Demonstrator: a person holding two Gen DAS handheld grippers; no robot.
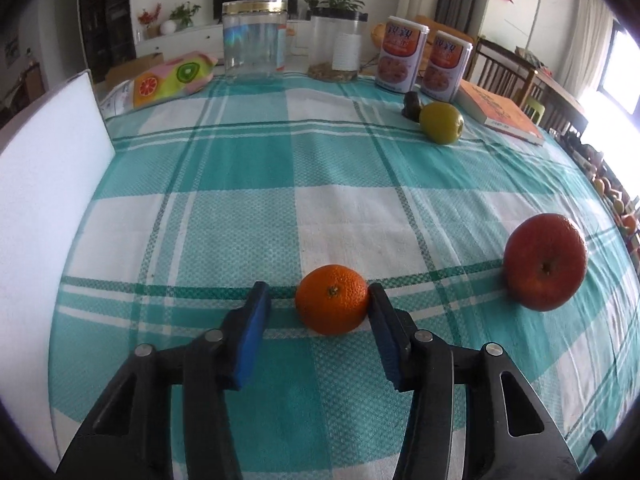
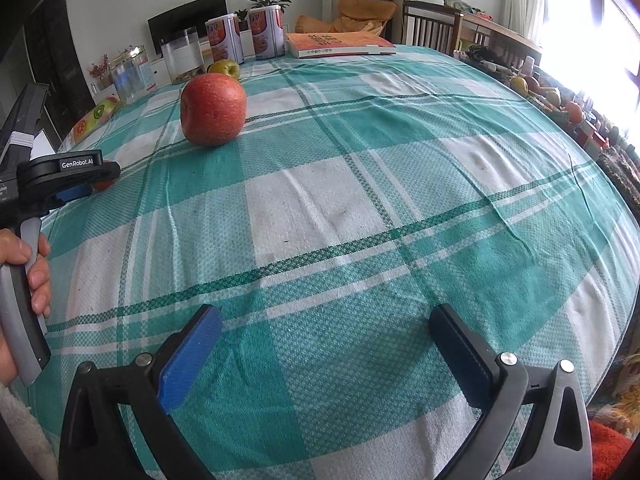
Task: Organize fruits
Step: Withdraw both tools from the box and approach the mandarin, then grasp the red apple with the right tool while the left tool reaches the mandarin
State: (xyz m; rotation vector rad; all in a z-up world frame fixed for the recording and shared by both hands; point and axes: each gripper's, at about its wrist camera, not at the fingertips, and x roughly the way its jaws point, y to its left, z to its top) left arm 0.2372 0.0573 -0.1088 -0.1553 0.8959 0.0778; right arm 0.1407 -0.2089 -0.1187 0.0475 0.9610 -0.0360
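A small orange [image 1: 331, 304] lies on the green-and-white checked tablecloth [image 1: 248, 216], between the fingers of my left gripper [image 1: 319, 287]. The right blue pad touches its side, while a gap shows between the left pad [image 1: 256, 312] and the fruit, so the jaws stand open around it. A red apple [image 1: 544, 262] sits to the right, and a green apple [image 1: 442, 122] lies farther back. In the right wrist view my right gripper [image 2: 326, 316] is wide open over bare cloth, with the red apple [image 2: 213, 109] ahead to the left. A hand [image 2: 24, 264] holds the left gripper [image 2: 100, 180] at that view's left edge.
Along the table's far edge stand a clear jar [image 1: 255, 40], a second container [image 1: 338, 46], two cans [image 1: 400, 56], an orange book [image 1: 500, 110] and a fruit-print pouch [image 1: 172, 76]. A white board [image 1: 44, 168] stands at the left. More fruit [image 2: 560, 100] lies beyond the right edge.
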